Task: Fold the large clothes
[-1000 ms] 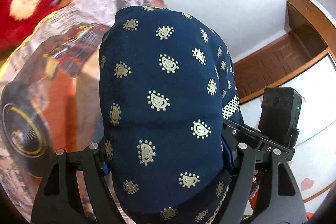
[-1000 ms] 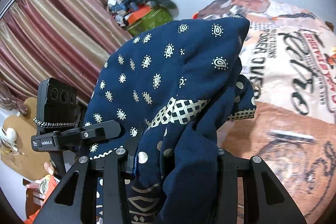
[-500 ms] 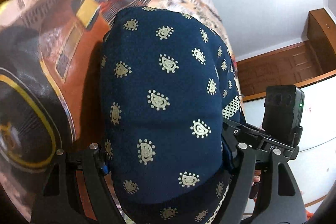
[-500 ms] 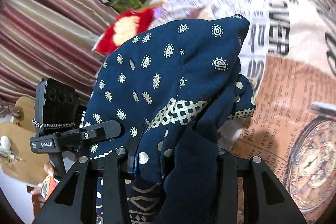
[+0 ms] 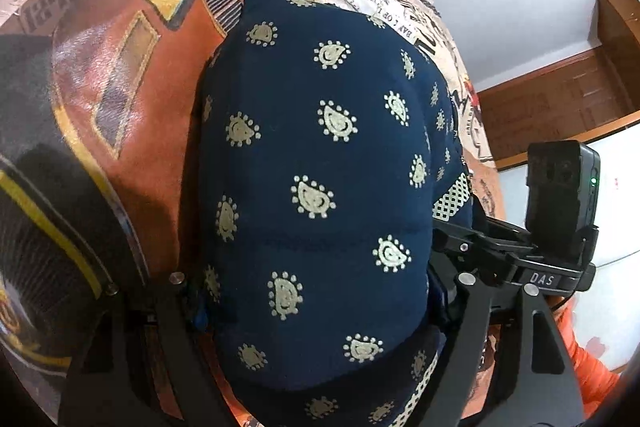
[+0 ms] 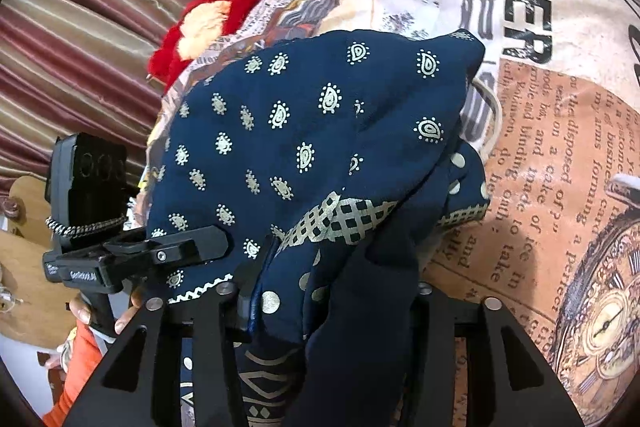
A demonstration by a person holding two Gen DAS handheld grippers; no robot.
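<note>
A bundled navy-blue cloth garment with a cream paisley print (image 5: 320, 187) fills the left gripper (image 5: 316, 291), bulging over both jaws, which clamp its thick fold. The right gripper (image 6: 328, 291) pinches the same garment (image 6: 312, 131) by a gathered, lattice-trimmed edge; its jaws have just been opening slightly with cloth between them. The bundle hangs just above a bedspread printed with newspaper text and clocks (image 6: 560, 155), bare to the right. A red plush toy (image 6: 200, 27) lies near the bed's far edge.
</note>
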